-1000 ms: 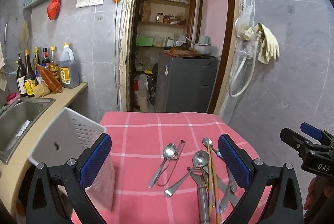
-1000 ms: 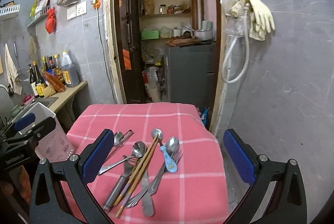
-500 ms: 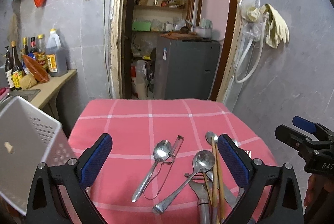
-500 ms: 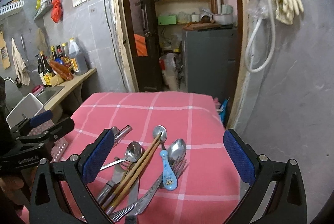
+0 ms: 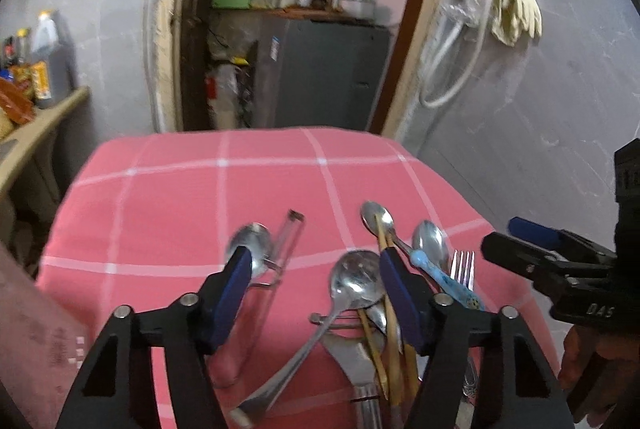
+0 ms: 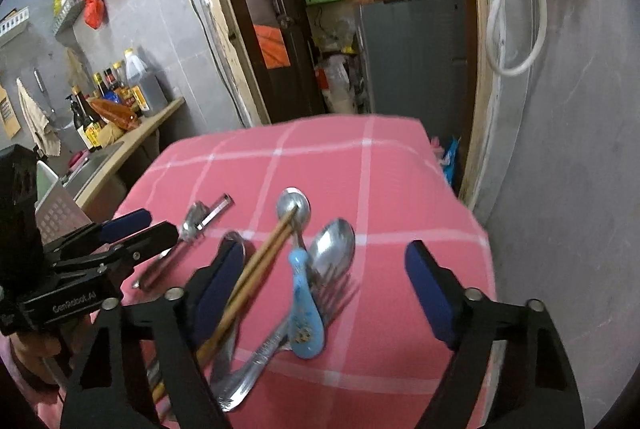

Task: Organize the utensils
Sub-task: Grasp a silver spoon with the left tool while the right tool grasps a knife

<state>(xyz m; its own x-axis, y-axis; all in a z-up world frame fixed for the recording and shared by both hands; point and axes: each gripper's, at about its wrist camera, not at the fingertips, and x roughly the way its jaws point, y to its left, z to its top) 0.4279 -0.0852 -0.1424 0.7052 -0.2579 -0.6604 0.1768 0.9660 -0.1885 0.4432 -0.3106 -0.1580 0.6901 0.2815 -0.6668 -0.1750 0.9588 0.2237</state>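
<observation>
A heap of utensils lies on the pink checked cloth (image 5: 168,197). My left gripper (image 5: 314,257) hangs low over it, jaws closing. A large steel spoon (image 5: 356,281) lies between the pads, which do not press on it. Wooden chopsticks (image 5: 390,313) run by the right pad. Another spoon (image 5: 250,241) and a metal peeler (image 5: 290,233) lie by the left pad. My right gripper (image 6: 326,249) is also closing, over the chopsticks (image 6: 260,269), a blue ceramic spoon (image 6: 306,309), a steel spoon (image 6: 334,241) and a fork (image 6: 334,291), gripping none of them.
A white perforated basket (image 6: 56,213) stands left of the table, behind the other gripper. A counter with bottles (image 6: 120,97) and a sink runs along the left wall. The grey wall (image 6: 560,169) is close on the right, and an open doorway lies beyond the table.
Both grippers have sunk toward the utensil heap and tipped downward. Their jaws have narrowed. The white basket has slid out of the left wrist view.
</observation>
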